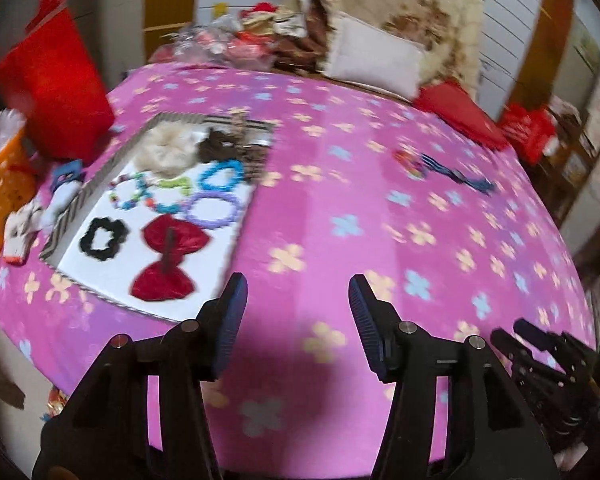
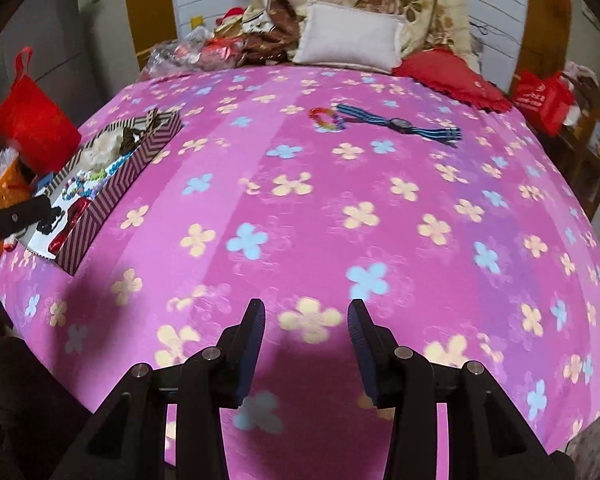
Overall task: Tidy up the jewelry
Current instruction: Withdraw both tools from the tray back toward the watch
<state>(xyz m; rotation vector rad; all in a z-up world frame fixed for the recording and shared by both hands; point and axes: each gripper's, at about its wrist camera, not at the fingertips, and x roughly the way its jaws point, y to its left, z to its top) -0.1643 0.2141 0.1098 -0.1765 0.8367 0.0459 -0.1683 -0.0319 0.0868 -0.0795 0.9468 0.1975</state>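
Pink flowered bedspread (image 2: 300, 208) carries a striped box (image 1: 100, 184) of bracelets and scrunchies at ten o'clock; a beaded bracelet (image 2: 326, 119) and watch (image 2: 398, 124) lie at twelve. Left tongs (image 1: 298, 292) and right tongs (image 2: 306, 316) gape, empty.

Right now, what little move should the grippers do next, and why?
Probably move the right gripper, jaws open and empty, toward the rainbow bead bracelet. It and the striped-strap watch still lie loose on the pink blanket, outside the striped box.
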